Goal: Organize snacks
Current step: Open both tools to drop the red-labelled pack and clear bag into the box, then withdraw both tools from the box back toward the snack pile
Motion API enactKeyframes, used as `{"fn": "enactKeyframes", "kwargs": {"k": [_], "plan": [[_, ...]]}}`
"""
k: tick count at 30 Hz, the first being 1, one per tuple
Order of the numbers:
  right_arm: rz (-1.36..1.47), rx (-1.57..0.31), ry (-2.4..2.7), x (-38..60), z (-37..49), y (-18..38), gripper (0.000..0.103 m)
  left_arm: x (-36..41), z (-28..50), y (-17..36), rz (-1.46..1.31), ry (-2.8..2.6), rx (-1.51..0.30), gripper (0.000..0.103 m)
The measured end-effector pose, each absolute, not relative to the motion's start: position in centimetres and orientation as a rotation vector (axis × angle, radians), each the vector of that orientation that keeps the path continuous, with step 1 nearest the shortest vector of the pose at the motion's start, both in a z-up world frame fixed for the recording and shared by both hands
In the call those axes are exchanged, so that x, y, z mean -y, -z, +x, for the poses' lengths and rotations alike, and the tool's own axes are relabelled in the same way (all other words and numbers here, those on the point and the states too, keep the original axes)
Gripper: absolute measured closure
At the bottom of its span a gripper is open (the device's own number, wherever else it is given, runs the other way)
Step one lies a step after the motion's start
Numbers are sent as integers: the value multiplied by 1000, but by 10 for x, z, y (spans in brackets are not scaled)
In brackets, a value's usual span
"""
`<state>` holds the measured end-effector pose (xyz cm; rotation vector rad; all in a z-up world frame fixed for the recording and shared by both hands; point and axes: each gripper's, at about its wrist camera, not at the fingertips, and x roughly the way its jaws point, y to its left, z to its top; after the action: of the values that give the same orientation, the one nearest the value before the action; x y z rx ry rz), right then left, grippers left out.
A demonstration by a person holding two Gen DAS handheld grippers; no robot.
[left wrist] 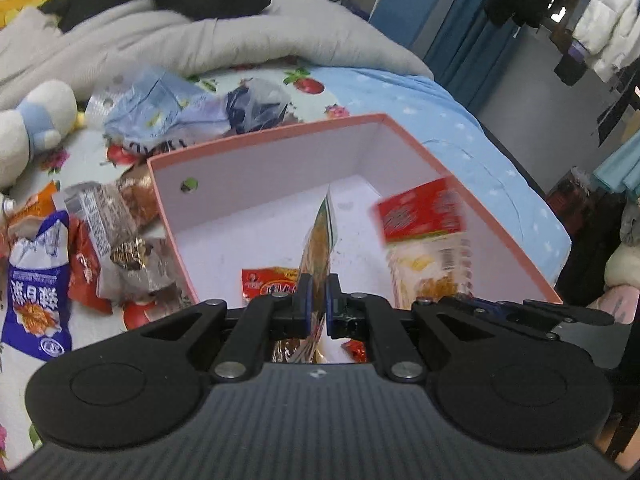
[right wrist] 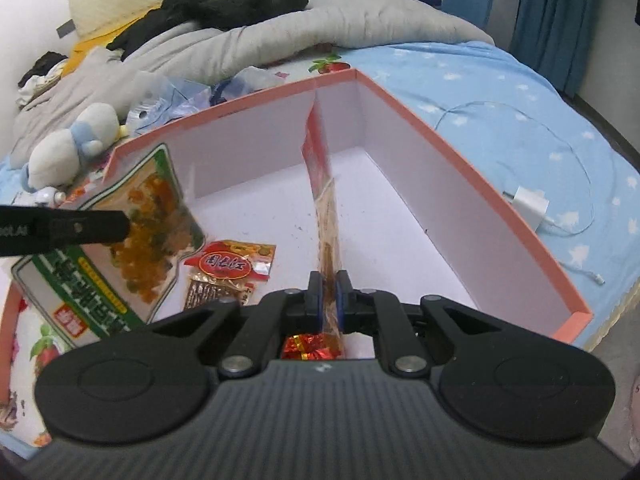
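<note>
A pink box with a white inside (left wrist: 256, 168) (right wrist: 460, 184) lies open on the bed. My left gripper (left wrist: 319, 290) is shut on a green-edged snack packet (left wrist: 320, 236), seen edge-on over the box; its face shows in the right wrist view (right wrist: 132, 216). My right gripper (right wrist: 329, 288) is shut on a red-topped snack packet (right wrist: 322, 184), held edge-on over the box; its face shows in the left wrist view (left wrist: 424, 236). A small red packet (right wrist: 230, 270) (left wrist: 268, 282) lies on the box floor.
A pile of loose snack packets (left wrist: 80, 248) lies on the bed left of the box. Crumpled bags (left wrist: 176, 108) and a plush toy (right wrist: 72, 148) lie behind. A white charger with cable (right wrist: 530, 206) lies right of the box. A grey duvet (right wrist: 280, 36) is at the back.
</note>
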<state>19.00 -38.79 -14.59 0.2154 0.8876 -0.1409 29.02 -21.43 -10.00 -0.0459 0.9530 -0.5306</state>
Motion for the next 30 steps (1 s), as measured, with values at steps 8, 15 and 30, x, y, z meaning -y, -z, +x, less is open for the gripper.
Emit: {"fn": "enactKeyframes", "kwargs": {"k": [8, 15, 30], "plan": [[263, -863, 126, 395, 187, 140, 48, 210, 285, 97, -42, 540, -950, 89], [267, -796, 161, 394, 171, 129, 49, 194, 265, 79, -46, 545, -875, 63], [263, -614, 85, 354, 110, 91, 49, 134, 192, 42, -82, 520, -696, 61]]}}
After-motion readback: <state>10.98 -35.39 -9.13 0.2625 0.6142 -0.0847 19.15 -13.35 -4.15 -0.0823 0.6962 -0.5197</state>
